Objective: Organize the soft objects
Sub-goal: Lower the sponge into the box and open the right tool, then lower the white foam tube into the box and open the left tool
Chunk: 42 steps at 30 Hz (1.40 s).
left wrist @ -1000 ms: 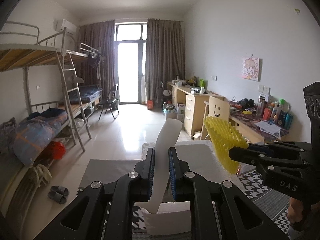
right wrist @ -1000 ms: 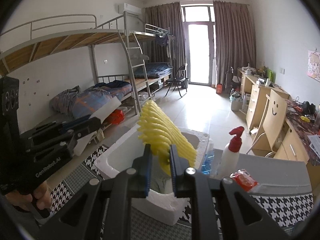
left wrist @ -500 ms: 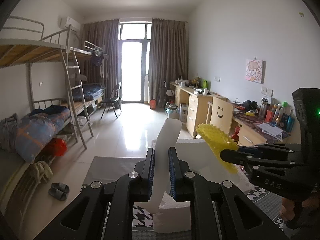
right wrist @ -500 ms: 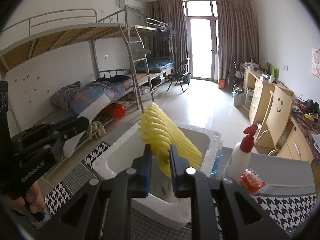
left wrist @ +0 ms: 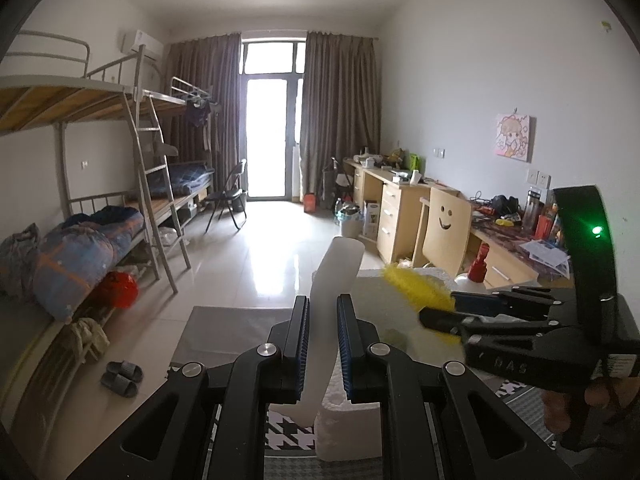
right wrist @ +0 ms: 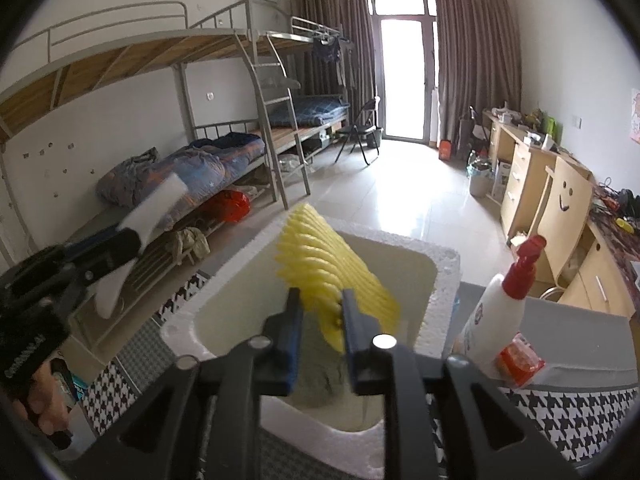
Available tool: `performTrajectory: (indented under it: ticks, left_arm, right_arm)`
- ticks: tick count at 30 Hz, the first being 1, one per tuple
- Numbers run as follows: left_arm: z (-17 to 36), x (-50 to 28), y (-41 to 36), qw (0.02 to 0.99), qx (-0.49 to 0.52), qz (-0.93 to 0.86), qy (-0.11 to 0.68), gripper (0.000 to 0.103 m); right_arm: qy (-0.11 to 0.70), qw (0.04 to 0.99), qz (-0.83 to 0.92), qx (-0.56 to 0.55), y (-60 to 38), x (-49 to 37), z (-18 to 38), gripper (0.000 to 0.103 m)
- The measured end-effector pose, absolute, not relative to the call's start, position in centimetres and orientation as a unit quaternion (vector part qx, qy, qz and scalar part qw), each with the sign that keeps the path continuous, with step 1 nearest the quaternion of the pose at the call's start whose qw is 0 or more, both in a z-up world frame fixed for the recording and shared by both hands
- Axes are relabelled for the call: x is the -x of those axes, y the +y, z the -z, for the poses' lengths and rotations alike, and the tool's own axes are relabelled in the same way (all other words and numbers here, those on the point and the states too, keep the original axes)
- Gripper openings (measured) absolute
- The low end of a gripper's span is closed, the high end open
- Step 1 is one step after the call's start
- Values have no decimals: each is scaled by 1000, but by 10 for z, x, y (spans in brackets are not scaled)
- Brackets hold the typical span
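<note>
My left gripper point(left wrist: 322, 312) is shut on a white foam strip point(left wrist: 334, 276) that sticks up between its jaws; it also shows in the right wrist view point(right wrist: 154, 208) at the left. My right gripper point(right wrist: 320, 308) is shut on a yellow ridged foam piece point(right wrist: 328, 268) and holds it low over the open white foam box point(right wrist: 444, 268). In the left wrist view the yellow foam point(left wrist: 416, 284) and the right gripper point(left wrist: 440, 312) are at the right, above the box point(left wrist: 348, 424).
A spray bottle with a red top point(right wrist: 504, 308) and a red packet point(right wrist: 520, 360) stand right of the box on a houndstooth cloth point(right wrist: 576, 416). Bunk beds point(right wrist: 224, 152) line the left, desks point(right wrist: 532, 164) the right.
The right gripper has lowered the yellow foam toward the inside of the box. The left gripper still holds the white strip and has shifted slightly.
</note>
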<state>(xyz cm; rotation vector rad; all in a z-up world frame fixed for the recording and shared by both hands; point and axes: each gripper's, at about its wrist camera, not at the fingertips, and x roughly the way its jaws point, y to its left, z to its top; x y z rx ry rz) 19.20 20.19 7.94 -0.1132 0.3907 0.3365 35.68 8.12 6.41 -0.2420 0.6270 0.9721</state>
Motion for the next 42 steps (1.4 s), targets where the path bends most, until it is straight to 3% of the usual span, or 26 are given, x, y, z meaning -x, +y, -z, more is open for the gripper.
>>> performTrajectory:
  ticks: [2, 4, 13, 20, 42]
  left_arm:
    - [-79, -193, 202, 965, 55, -166, 194, 15]
    - [-78, -195, 203, 965, 55, -165, 196, 15]
    - [-79, -201, 198, 966, 52, -156, 201, 15]
    - [-82, -208, 190, 968, 45, -147, 201, 15]
    - [-76, -241, 169, 966, 36, -126, 224, 15]
  right_arm:
    - [304, 830, -454, 113, 84, -357, -62, 62]
    - [306, 833, -447, 114, 81, -359, -60, 72]
    - [291, 840, -443, 110, 66, -353, -69, 72]
    - [266, 856, -431, 105, 48, -347, -77, 90]
    - [245, 876, -406, 89, 3, -336, -79, 90]
